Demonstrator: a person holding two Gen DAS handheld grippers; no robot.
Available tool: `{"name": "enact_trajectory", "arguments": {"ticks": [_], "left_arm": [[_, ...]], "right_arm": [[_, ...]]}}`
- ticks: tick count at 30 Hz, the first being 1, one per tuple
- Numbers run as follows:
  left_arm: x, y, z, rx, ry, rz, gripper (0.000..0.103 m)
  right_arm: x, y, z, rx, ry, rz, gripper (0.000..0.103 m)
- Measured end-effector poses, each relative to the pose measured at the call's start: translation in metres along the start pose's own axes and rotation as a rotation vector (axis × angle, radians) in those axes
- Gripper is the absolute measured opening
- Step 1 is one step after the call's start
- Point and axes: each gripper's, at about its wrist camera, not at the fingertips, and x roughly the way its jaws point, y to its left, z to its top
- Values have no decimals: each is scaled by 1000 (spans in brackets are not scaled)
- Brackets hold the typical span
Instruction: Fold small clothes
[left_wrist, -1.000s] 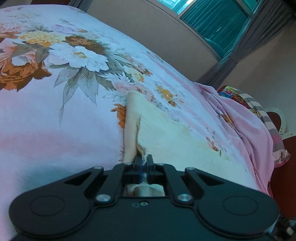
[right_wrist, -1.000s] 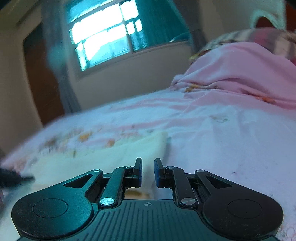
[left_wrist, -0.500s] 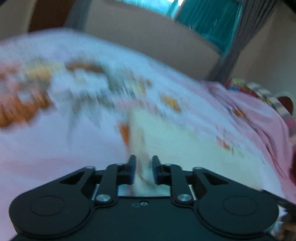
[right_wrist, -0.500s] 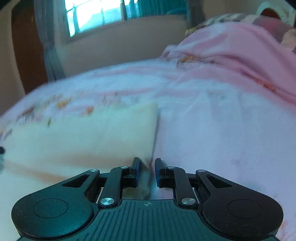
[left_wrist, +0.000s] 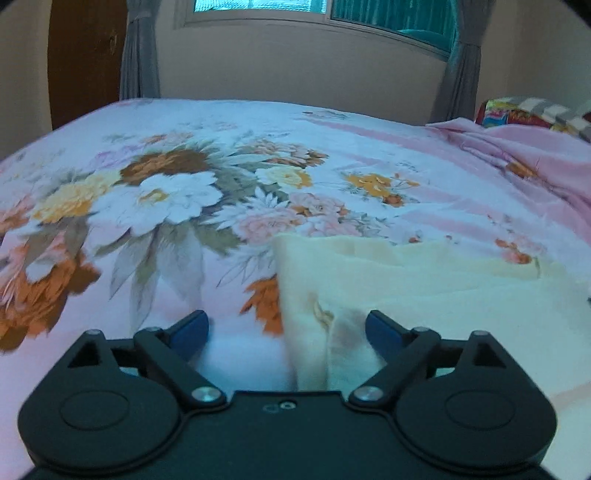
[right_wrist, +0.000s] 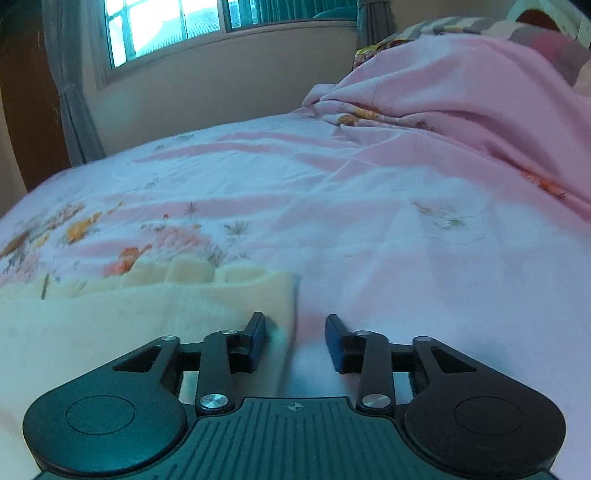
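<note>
A small cream-yellow garment (left_wrist: 424, 291) lies flat on the floral bed sheet (left_wrist: 155, 192). My left gripper (left_wrist: 286, 330) is open wide and low over the garment's near left corner, its jaws apart on either side of the cloth edge, holding nothing. The garment also shows in the right wrist view (right_wrist: 140, 314). My right gripper (right_wrist: 295, 341) is open over its near right corner, the left fingertip above the cloth, the right one above the bare sheet (right_wrist: 406, 240).
A rumpled pink blanket (right_wrist: 461, 92) and striped pillows (left_wrist: 539, 110) lie heaped at the right end of the bed. A wall with a window (left_wrist: 258, 5) and grey curtains (left_wrist: 140, 48) runs behind the bed. A brown door (left_wrist: 85, 55) stands at the far left.
Both grippers have let go of the garment and opened. The left jaws went from shut on the cloth to wide apart. The garment now lies flat on the sheet.
</note>
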Motion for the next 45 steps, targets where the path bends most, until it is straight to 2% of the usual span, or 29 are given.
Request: {"name": "enact_trajectory", "arguments": {"ticks": [4, 6, 8, 12, 15, 17, 19, 20, 22, 27, 32, 33, 34, 35, 36, 39, 42, 44, 45], "left_arm": [[-38, 10, -28, 81, 27, -21, 93], [-61, 16, -48, 120, 84, -19, 93], [-92, 21, -69, 144, 72, -16, 93], [-165, 40, -127, 94, 113, -131, 90], [-212, 44, -162, 66, 140, -181, 86], [-240, 47, -180, 0, 162, -255, 70], [-258, 54, -194, -70, 195, -324, 41], [-266, 56, -202, -91, 221, -358, 37], [-279, 64, -215, -142, 244, -415, 35], [-290, 85, -238, -285, 303, -533, 35], [-260, 101, -250, -488, 334, -693, 35], [-253, 102, -251, -504, 337, -706, 24], [-247, 101, -252, -516, 345, -713, 15], [-244, 102, -254, -525, 346, -722, 12], [-238, 103, -255, -538, 348, -730, 5], [-234, 107, -260, -557, 340, -762, 4], [-234, 105, -260, -535, 336, -788, 9], [-237, 104, -262, -515, 339, -778, 9], [-237, 99, -259, -486, 344, -754, 5]], "right_arm": [[-42, -3, -28, -55, 25, 6, 50], [-69, -7, -43, -63, 31, -8, 52], [-112, -18, -64, 9, 26, 53, 52], [-200, -35, -123, 104, 27, 169, 52], [-258, -41, -169, 176, 54, 237, 52], [-293, -42, -197, 220, 73, 261, 52], [-323, -42, -220, 288, 85, 297, 50], [-333, -42, -230, 322, 99, 322, 41], [-352, -40, -249, 373, 120, 355, 33], [-376, -39, -273, 464, 155, 438, 33], [-368, -37, -282, 527, 188, 506, 31], [-366, -38, -284, 548, 189, 521, 28], [-363, -39, -285, 560, 198, 533, 19], [-361, -39, -285, 563, 207, 536, 14], [-359, -39, -284, 563, 215, 541, 13], [-348, -43, -278, 581, 228, 569, 12], [-340, -46, -277, 611, 245, 585, 12], [-338, -49, -280, 622, 240, 594, 12], [-337, -49, -280, 622, 238, 596, 12]]}}
